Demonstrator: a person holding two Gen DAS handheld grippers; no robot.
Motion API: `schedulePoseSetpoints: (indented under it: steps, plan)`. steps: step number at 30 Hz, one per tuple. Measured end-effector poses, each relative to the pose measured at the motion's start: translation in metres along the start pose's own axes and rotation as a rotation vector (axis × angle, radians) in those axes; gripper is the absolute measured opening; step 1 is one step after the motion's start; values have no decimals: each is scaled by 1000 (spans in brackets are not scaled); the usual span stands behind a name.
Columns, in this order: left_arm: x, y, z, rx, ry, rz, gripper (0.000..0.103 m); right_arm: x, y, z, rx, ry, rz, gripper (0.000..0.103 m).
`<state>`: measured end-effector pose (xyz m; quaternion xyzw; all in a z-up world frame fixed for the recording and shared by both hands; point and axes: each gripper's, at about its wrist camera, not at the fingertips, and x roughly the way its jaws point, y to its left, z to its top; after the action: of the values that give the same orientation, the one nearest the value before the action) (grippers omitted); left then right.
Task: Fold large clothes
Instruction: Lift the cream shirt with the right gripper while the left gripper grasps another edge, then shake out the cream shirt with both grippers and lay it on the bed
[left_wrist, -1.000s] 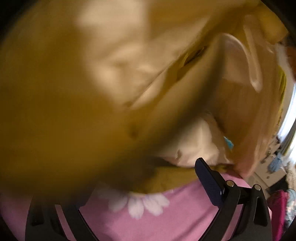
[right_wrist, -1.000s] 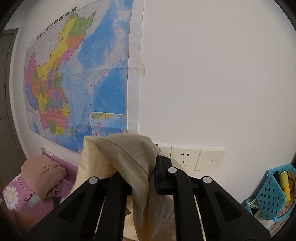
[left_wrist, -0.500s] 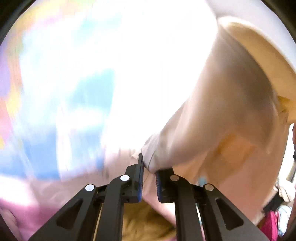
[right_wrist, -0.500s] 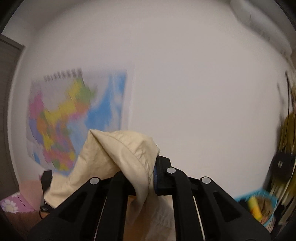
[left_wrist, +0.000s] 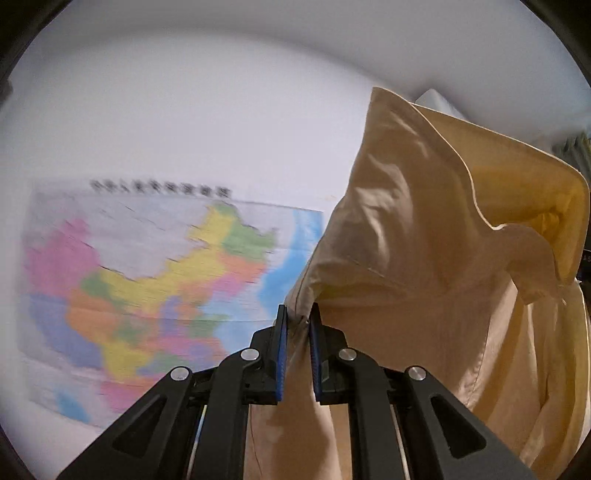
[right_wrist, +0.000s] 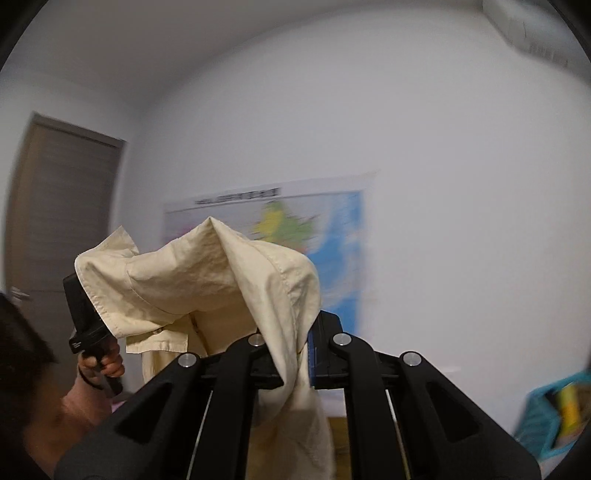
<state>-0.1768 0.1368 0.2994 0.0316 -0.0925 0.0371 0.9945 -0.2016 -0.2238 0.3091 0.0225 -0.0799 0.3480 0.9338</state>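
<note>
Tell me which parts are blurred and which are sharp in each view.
Left wrist view: the wall map is motion-smeared, while the left gripper and cream shirt stay sharp. Right wrist view: map, door and blue basket are smeared; the right gripper is crisp.

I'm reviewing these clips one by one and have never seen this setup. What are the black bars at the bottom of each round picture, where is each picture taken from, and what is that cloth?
There is no robot here. A person holds a hand-held two-finger claw in each hand, and a fisheye camera on each looks forward along its fingers, hence the round pictures. The black bars are those fingers. One picture looks from the left claw, the other from the right claw. Both are shut on the same pale yellow cotton shirt, lifted in the air and hanging down. Behind it are a white wall with a colourful wall map and a brown door. No work surface is in view. In the right picture, the person's left hand grips the other claw's handle.
</note>
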Motion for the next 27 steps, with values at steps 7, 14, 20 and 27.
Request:
schedulePoseSetpoints:
  steps: [7, 14, 20, 27]
  plan:
    - [-35, 11, -21, 143, 236, 121, 9, 68, 22, -74, 132, 129, 206, 6]
    - [108, 75, -145, 104, 600, 223, 9, 240, -70, -192, 434, 473, 114, 7]
    - [234, 118, -310, 48, 954, 272, 9, 343, -141, -339, 549, 773, -60, 12]
    - [265, 160, -374, -38, 1141, 207, 35, 364, -161, -391, 421, 876, -279, 56]
